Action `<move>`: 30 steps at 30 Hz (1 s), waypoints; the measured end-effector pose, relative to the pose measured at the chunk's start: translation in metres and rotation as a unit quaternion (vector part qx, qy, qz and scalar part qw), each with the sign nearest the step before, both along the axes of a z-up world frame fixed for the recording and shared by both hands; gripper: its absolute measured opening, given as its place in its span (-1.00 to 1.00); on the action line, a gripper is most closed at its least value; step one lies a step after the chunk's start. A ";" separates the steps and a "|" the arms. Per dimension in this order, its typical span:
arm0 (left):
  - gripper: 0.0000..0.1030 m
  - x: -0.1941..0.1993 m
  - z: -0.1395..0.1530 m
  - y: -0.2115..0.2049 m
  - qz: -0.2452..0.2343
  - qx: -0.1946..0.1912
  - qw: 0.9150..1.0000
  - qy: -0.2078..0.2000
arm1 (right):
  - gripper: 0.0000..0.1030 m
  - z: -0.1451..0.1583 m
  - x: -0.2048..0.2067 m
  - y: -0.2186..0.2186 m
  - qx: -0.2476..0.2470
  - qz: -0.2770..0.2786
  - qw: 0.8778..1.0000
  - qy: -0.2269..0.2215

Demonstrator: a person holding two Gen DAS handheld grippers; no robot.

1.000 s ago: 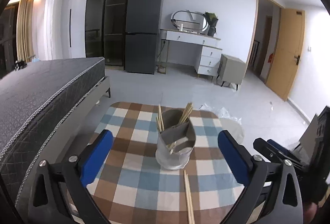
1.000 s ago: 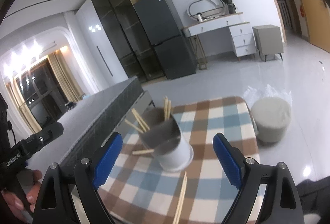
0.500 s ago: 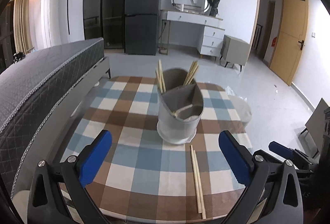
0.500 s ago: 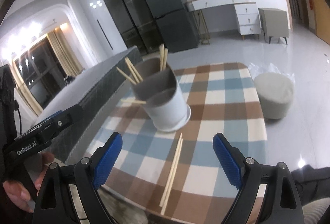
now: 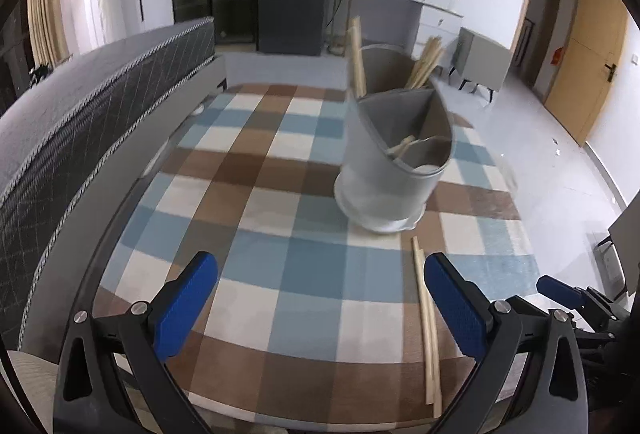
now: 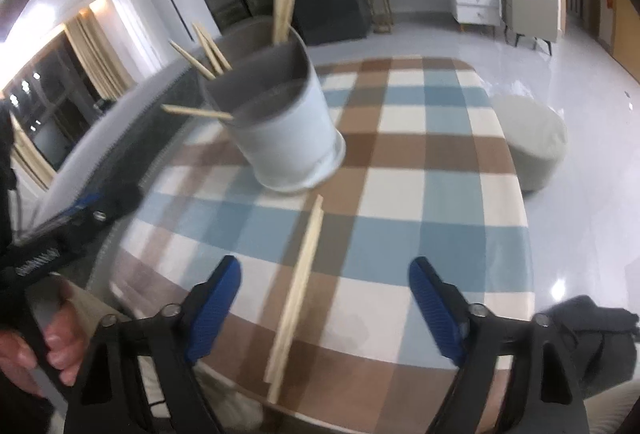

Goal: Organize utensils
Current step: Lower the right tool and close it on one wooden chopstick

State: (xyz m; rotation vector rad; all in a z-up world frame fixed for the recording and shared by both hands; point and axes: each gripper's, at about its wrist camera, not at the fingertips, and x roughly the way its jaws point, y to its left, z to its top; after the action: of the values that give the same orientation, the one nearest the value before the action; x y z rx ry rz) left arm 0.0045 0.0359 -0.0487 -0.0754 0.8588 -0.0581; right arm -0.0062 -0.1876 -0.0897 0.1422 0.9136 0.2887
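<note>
1. Left wrist view: my left gripper [image 5: 320, 308] has its jaws spread wide with nothing between them, low over the near edge of the desk [image 5: 256, 298], which is covered in a brown, blue and cream check.
2. Same view: the grey utensil holder [image 5: 394, 170] stands ahead of the jaws and a little toward the right finger. A divider splits it; chopsticks in the holder [image 5: 356, 58] stick up from the far compartment, and a few pale pieces lie low in the near one.
3. Same view: a loose pair of chopsticks [image 5: 427, 326] lies flat on the desk just inside the right finger, running from near the holder's base toward me. The pair looks close to that finger, but I cannot tell if it touches.
4. Right wrist view: my right gripper [image 6: 325, 308] also has its jaws wide apart and empty. The loose pair of chopsticks [image 6: 298, 290] lies between the two fingers, nearer the left one, pointing away toward the holder.
5. Same view: the utensil holder [image 6: 280, 130] stands ahead and left of the jaws, sticks fanning from its rim. This frame is motion-blurred.
</note>
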 end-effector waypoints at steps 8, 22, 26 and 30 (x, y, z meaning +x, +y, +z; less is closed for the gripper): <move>0.95 0.021 -0.018 0.022 0.035 -0.026 0.998 0.049 | 0.21 -0.032 0.038 0.022 -0.033 0.035 0.996 0.074; 0.95 0.035 -0.032 0.043 0.070 -0.070 0.990 0.102 | -0.58 -0.061 0.077 0.058 -0.128 0.097 0.977 0.141; 0.95 0.036 -0.031 0.046 0.073 -0.081 0.988 0.105 | -0.59 -0.059 0.079 0.066 -0.147 0.106 0.972 0.152; 0.95 0.036 -0.028 0.047 0.074 -0.083 0.988 0.103 | -0.59 -0.058 0.080 0.071 -0.156 0.110 0.967 0.168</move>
State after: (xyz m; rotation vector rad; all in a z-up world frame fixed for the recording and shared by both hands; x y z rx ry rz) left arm 0.0402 0.0829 -0.0763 -0.3058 1.0505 0.0170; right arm 0.0740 -0.1170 -0.1480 -0.2109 1.3025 0.3282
